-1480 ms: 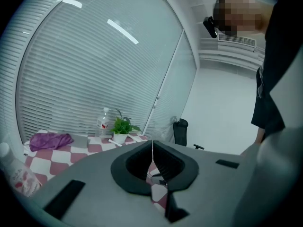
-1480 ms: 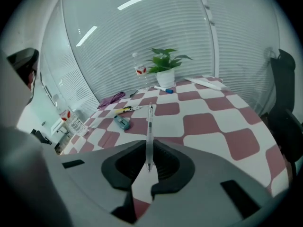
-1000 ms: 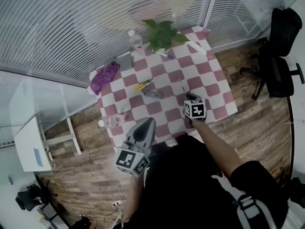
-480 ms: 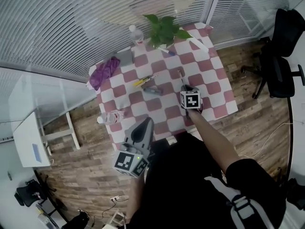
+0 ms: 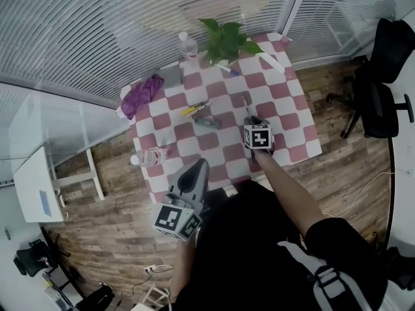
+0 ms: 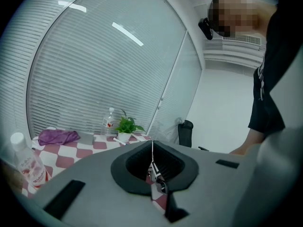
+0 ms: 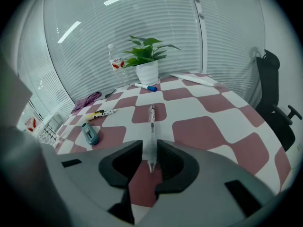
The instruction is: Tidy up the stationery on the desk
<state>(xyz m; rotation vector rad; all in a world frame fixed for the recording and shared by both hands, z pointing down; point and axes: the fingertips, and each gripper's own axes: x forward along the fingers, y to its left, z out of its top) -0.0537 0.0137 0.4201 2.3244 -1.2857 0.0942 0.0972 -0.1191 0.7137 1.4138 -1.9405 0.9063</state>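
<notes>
A clear pen [image 7: 151, 122] lies lengthwise between the jaws of my right gripper [image 7: 150, 148], which is shut on its near end. In the head view this gripper [image 5: 253, 122] is over the right middle of the checkered table [image 5: 285, 109], and the pen [image 5: 246, 104] points away from me. A yellow marker [image 7: 100, 113] and a teal utility knife [image 7: 89, 133] lie to its left. A blue-capped marker [image 7: 145, 86] lies by the plant pot. My left gripper [image 5: 193, 172] hangs shut and empty at the table's near edge.
A potted plant [image 5: 225, 41] and an upright water bottle [image 5: 187, 45] stand at the far edge. A purple cloth [image 5: 143, 96] lies far left, and another bottle [image 5: 148, 157] near left. A long white item [image 5: 272, 61] lies far right. An office chair [image 5: 381, 76] stands right of the table.
My right gripper has moved a little farther onto the table along the pen. The left gripper has stayed at the near edge.
</notes>
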